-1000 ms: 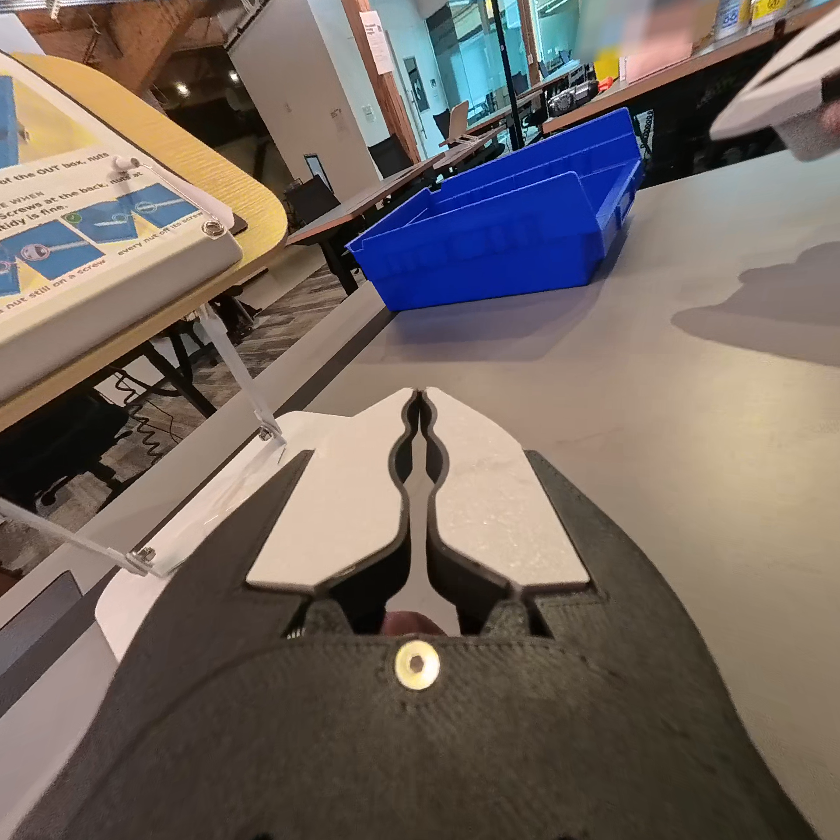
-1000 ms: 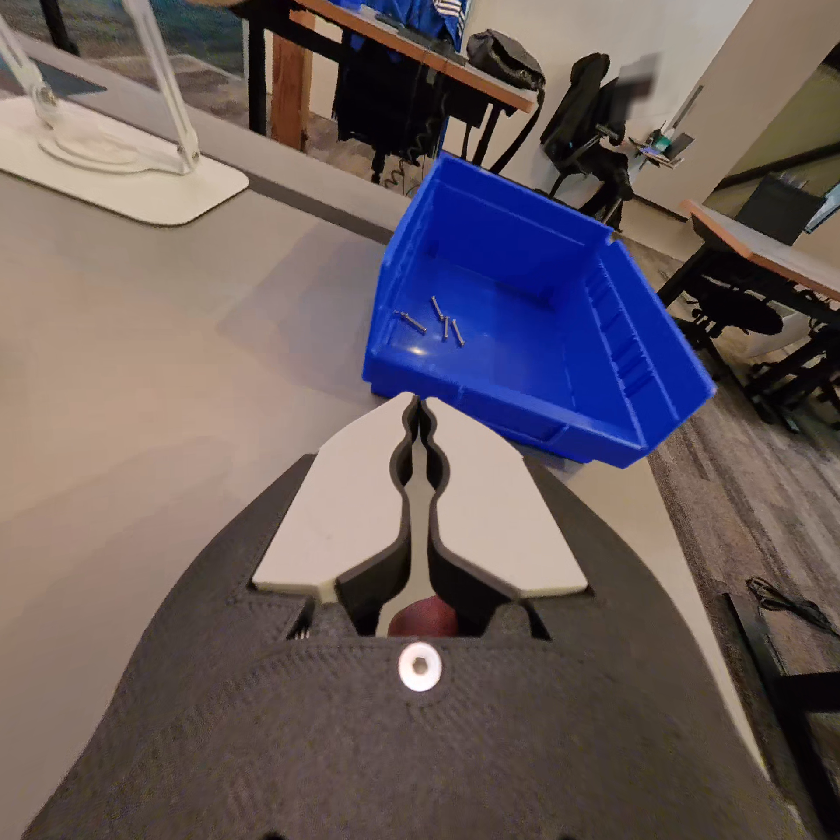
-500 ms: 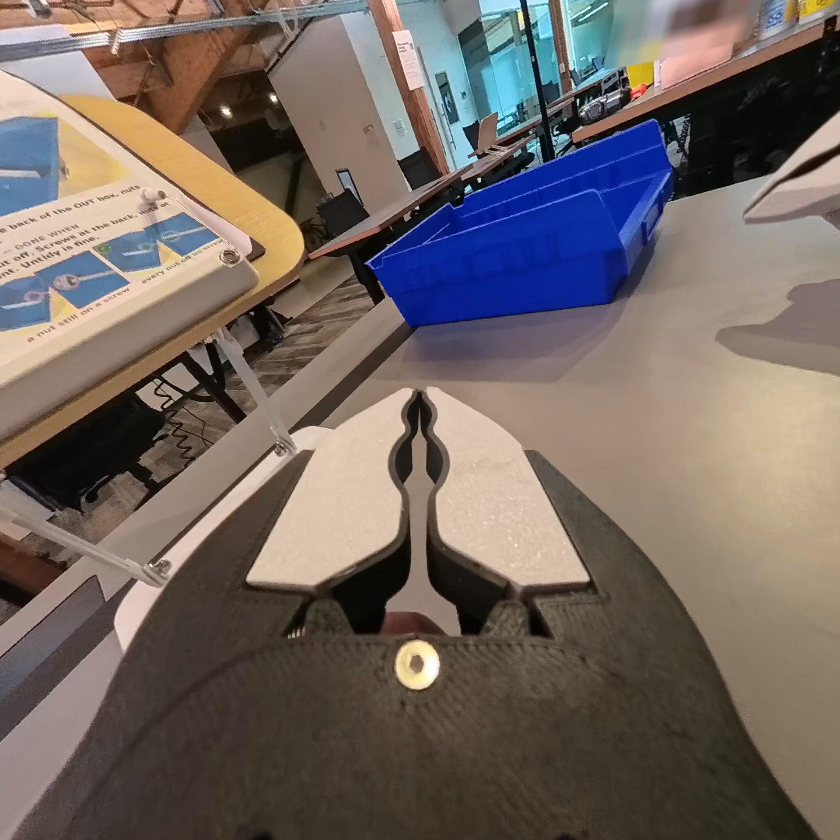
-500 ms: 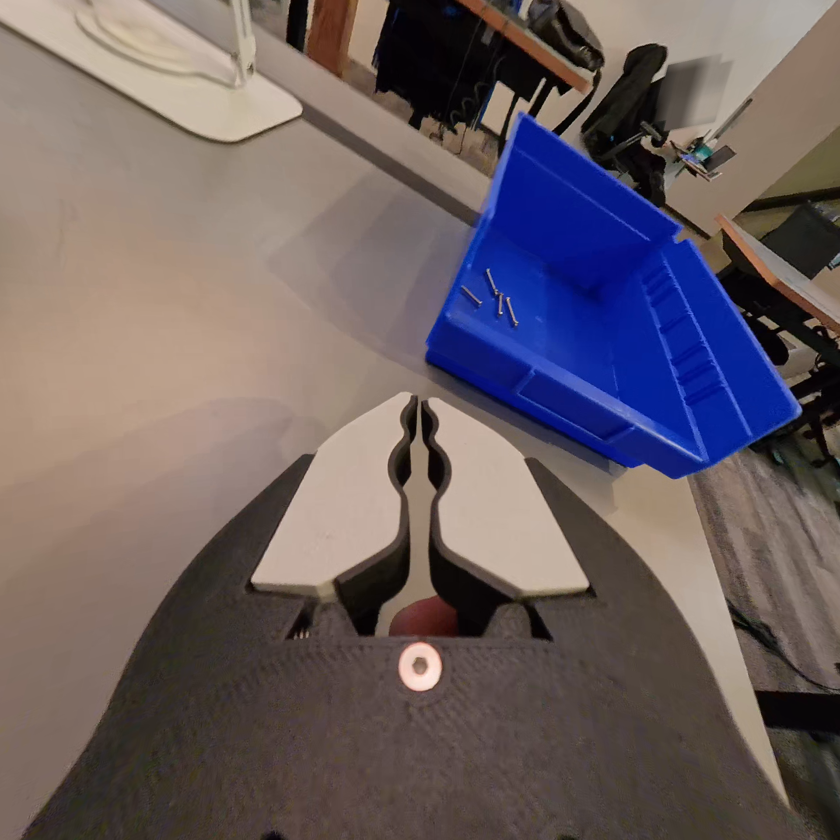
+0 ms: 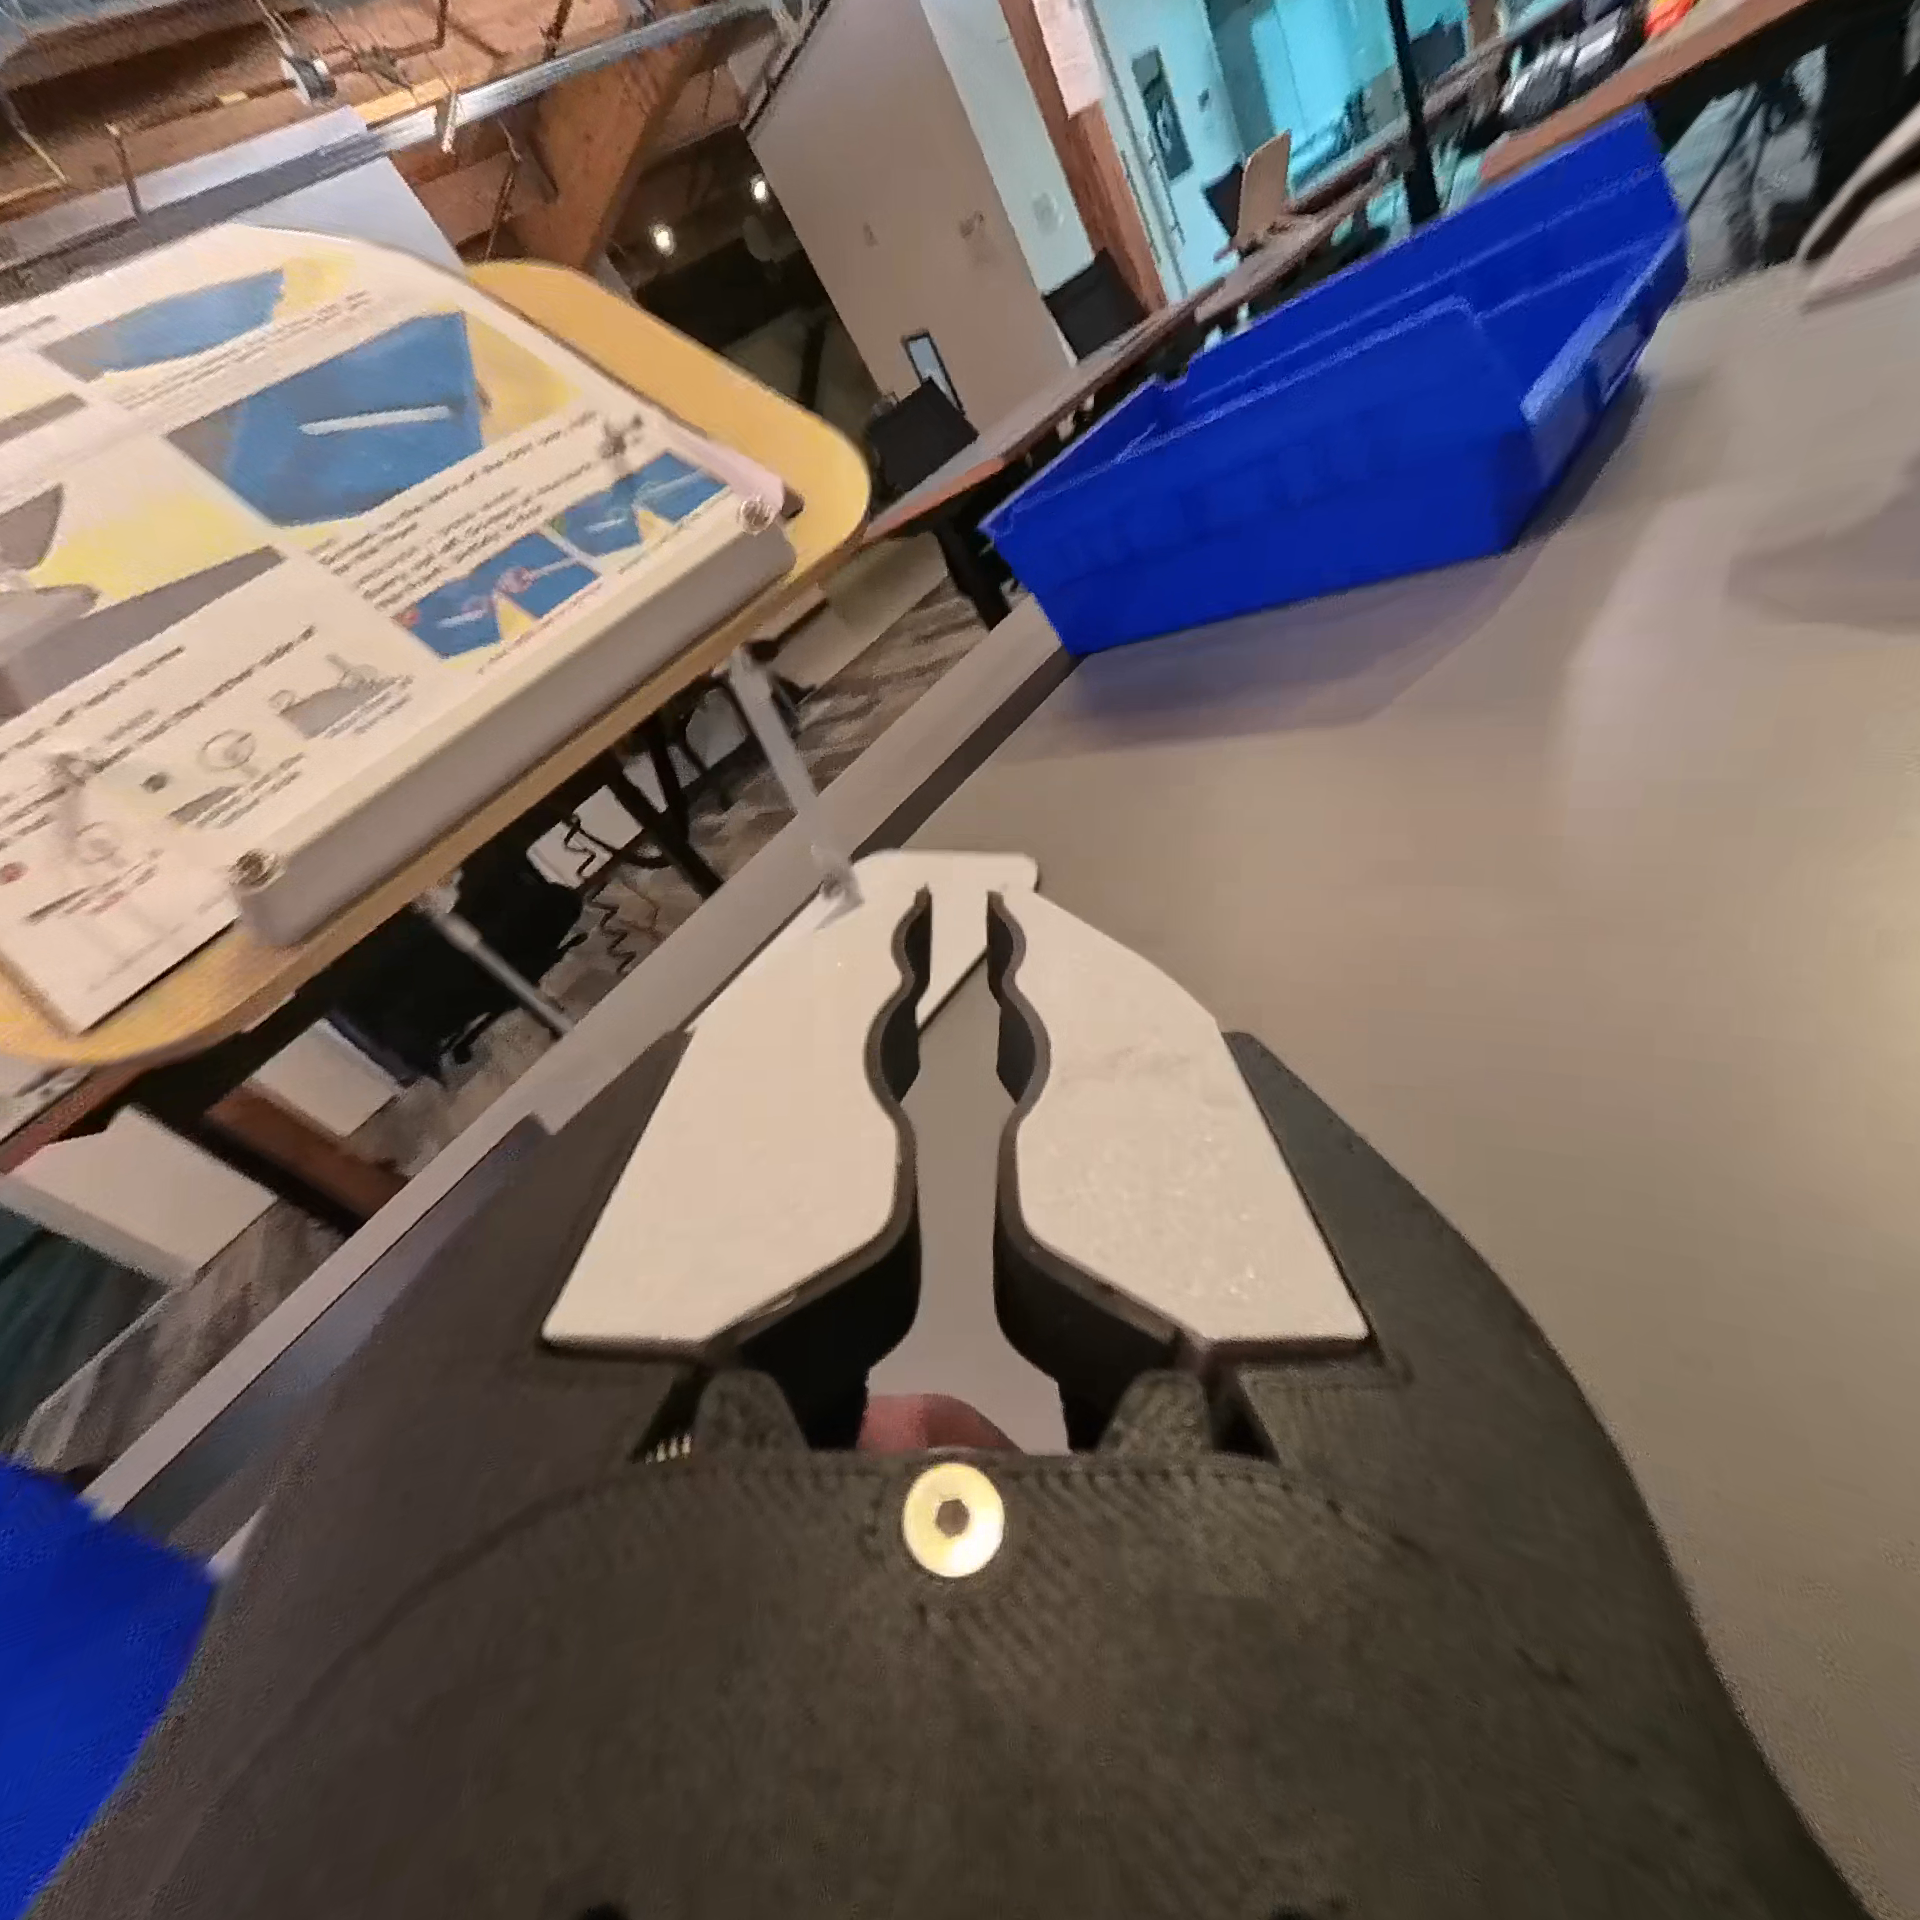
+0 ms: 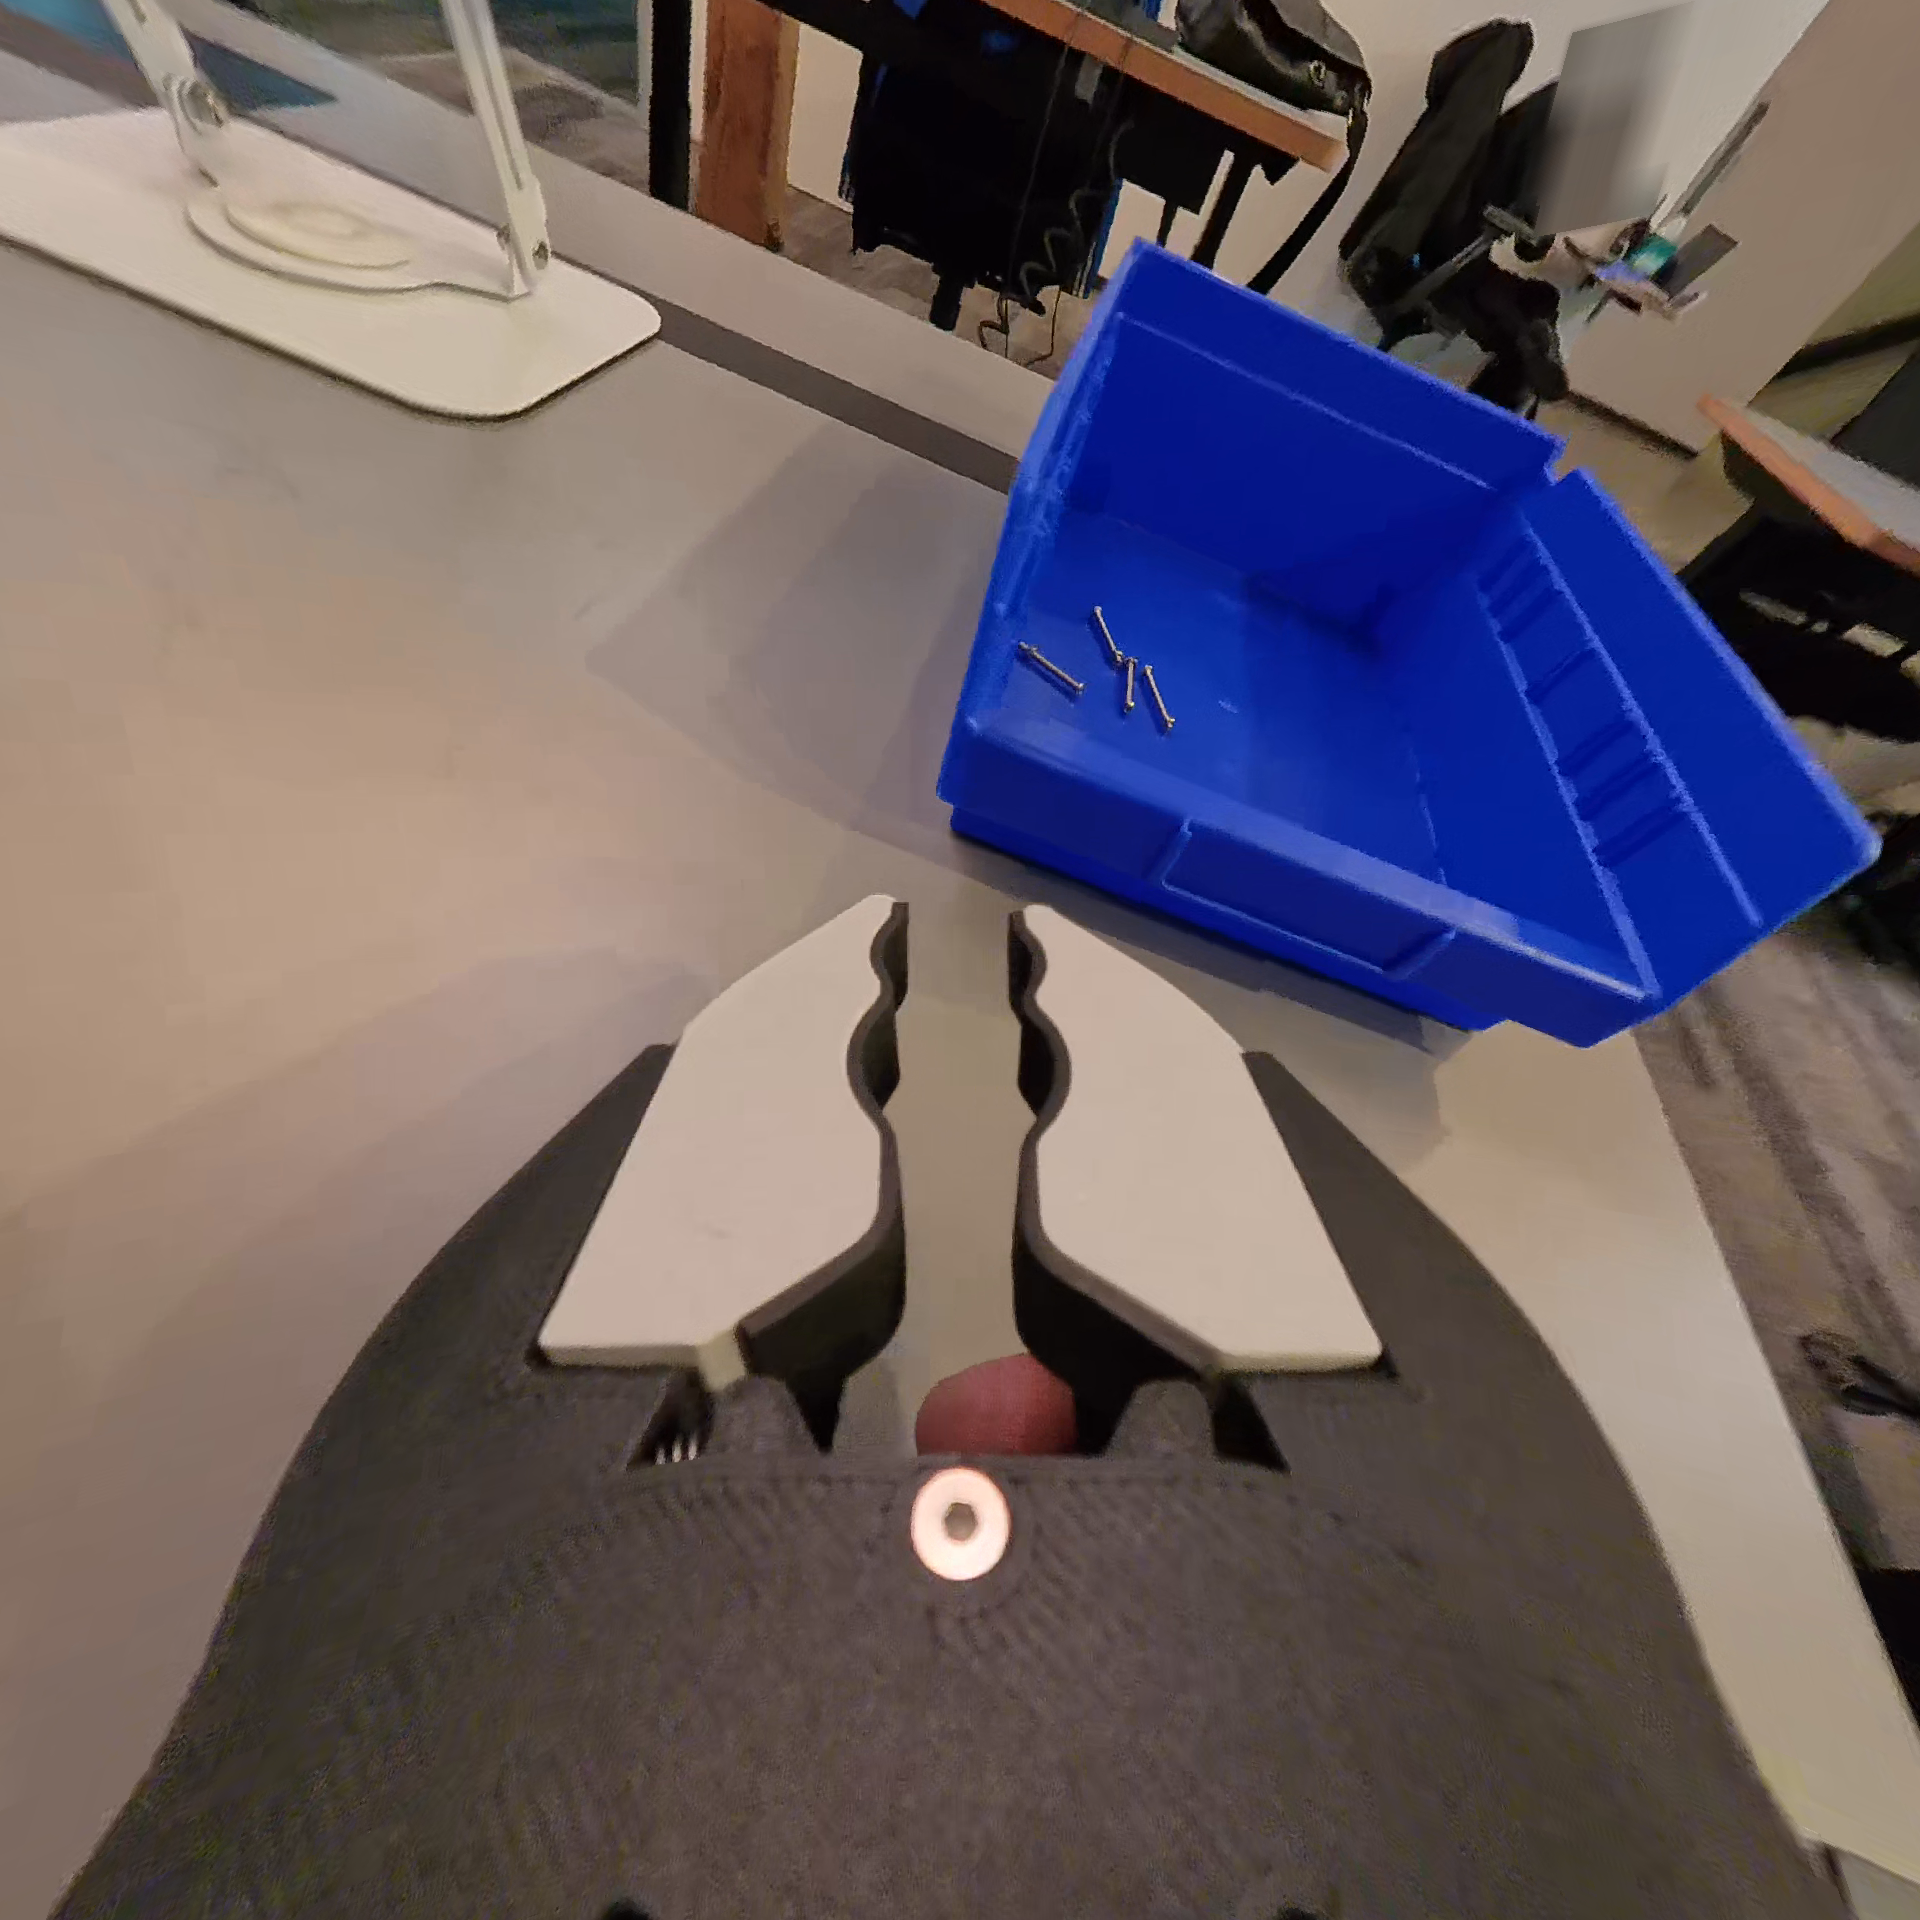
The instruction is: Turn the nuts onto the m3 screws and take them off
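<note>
Blue bin at one o'clock holds four loose screws; both hand-held grippers, left and right, are parted, empty; one screw is best approached slowly.

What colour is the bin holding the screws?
Solid blue bin; clearest in the right wrist view.

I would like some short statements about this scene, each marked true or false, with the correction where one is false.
1. The right hand-held gripper holds a screw. False: it is open and empty.
2. Several screws lie inside the blue bin. True.
3. The left hand-held gripper is open and empty. True.
4. The blue bin stands on the floor. False: it stands on the grey table.
5. A white stand base rests on the table. True.
</note>
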`<state>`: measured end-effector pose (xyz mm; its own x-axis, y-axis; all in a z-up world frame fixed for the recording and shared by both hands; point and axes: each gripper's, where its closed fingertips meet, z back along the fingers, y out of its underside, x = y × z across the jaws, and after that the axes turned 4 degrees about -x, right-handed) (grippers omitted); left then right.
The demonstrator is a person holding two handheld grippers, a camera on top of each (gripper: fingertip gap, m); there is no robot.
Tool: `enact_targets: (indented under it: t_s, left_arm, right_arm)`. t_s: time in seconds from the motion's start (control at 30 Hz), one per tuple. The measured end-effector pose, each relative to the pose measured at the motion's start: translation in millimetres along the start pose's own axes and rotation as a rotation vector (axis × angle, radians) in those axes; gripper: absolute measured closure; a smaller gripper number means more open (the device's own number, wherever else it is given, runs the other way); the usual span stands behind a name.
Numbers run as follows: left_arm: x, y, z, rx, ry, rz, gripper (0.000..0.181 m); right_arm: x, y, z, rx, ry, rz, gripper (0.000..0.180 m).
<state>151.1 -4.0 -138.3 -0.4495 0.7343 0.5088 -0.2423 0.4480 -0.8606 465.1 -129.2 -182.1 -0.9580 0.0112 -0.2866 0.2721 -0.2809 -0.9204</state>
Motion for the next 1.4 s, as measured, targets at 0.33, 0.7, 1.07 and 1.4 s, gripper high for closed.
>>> enact_targets:
  t_s: [0.33,0.7,1.07,1.4]
  left_arm:
    - [68,52,82,0.174,-0.187,-0.033,0.172]
    - [186,81,194,0.352,-0.588,-0.118,0.152]
    - [324,148,280,0.525,-0.8,0.131,0.111]
    - [355,198,282,0.653,-0.665,0.294,0.099]
  right_arm:
    - [-47,-2,12,-0.08,0.104,-0.167,0.143]
    - [-174,3,-26,-0.05,0.217,-0.292,0.125]
    - [-198,26,-75,0.138,0.2,-0.231,0.145]
    - [-204,37,-94,0.241,0.106,-0.218,0.172]
